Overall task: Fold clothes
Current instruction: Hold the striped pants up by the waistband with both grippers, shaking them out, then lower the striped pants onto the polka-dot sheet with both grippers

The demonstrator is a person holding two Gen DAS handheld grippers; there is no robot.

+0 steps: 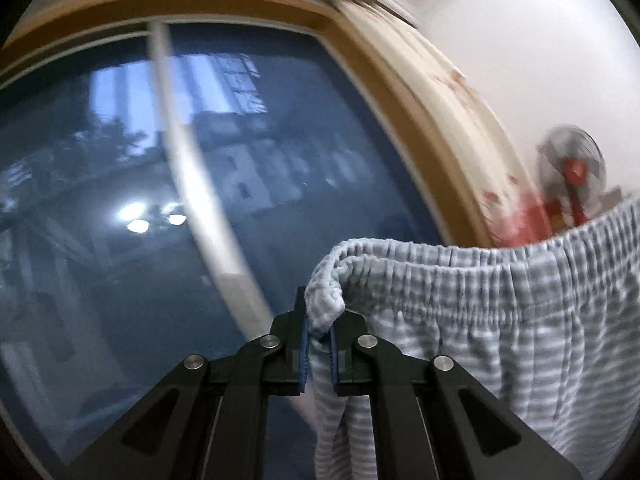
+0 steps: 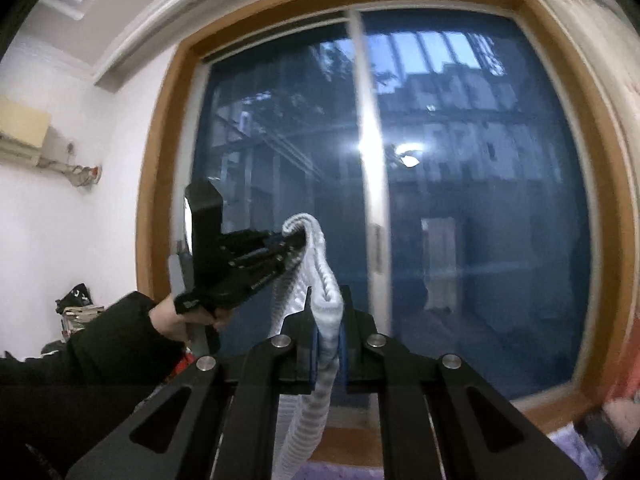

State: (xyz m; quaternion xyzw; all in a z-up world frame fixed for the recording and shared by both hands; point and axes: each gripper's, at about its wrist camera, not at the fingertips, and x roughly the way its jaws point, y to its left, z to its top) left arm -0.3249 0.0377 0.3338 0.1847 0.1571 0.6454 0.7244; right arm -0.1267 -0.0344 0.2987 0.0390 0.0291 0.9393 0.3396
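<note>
A pair of light blue and white striped shorts (image 1: 500, 320) with a gathered elastic waistband hangs in the air in front of a window. My left gripper (image 1: 319, 344) is shut on one end of the waistband. In the right wrist view my right gripper (image 2: 327, 344) is shut on the other end of the shorts (image 2: 320, 272), seen edge-on and hanging down between the fingers. The left gripper (image 2: 294, 246) also shows there, held by a hand in a black sleeve (image 2: 108, 336), clamped on the waistband's far end. The waistband is stretched between both grippers.
A large sliding window (image 2: 440, 200) with a wooden frame fills the background, dark outside. A pale curtain (image 1: 452, 92) hangs at its right edge. A standing fan (image 1: 572, 168) stands by the white wall. An air conditioner (image 2: 22, 136) is mounted on the left wall.
</note>
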